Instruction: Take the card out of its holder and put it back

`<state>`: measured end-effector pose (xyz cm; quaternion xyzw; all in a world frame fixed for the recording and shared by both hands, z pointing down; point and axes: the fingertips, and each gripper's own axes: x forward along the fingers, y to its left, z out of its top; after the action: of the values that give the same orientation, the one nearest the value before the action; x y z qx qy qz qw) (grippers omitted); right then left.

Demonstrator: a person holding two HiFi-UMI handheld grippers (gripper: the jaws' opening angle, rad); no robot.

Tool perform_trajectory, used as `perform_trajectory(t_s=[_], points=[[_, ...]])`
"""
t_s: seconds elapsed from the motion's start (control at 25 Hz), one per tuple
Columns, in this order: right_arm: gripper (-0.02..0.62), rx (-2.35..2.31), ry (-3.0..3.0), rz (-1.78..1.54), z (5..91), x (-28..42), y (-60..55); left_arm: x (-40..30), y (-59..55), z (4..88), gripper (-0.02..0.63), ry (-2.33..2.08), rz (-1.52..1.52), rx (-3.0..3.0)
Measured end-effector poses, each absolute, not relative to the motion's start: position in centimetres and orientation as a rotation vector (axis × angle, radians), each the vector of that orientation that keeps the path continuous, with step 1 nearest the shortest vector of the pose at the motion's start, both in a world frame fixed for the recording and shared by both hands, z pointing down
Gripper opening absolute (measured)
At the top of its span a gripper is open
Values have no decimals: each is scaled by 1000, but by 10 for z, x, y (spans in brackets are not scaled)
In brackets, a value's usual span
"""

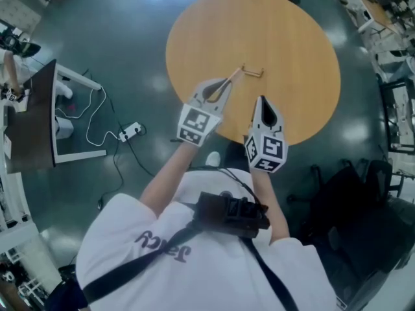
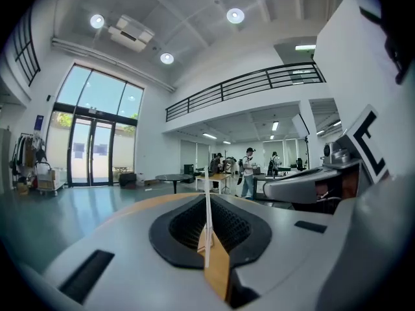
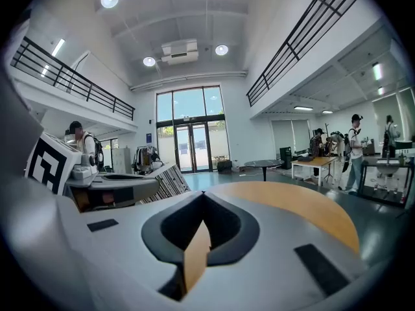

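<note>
Left hand-held gripper level (pinching card).

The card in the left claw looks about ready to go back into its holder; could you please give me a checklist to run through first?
1. Left claw shut on the card: ok.
2. Card clear of the holder: cannot tell; its far end is close beside it.
3. Holder resting on the table, unobstructed: ok.
4. Right claw shut, empty and back from the holder: ok.
5. Card edge lined up with the holder's slot: cannot tell.
</note>
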<state>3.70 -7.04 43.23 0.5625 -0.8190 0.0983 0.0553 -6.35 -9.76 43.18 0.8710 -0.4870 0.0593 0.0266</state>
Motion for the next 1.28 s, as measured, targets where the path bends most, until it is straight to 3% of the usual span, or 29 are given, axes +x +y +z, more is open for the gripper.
perform_trajectory(t_s=[1.28], points=[[20, 1739, -2368, 420, 460, 86, -129, -69, -204, 450, 29, -1314, 443, 2797]])
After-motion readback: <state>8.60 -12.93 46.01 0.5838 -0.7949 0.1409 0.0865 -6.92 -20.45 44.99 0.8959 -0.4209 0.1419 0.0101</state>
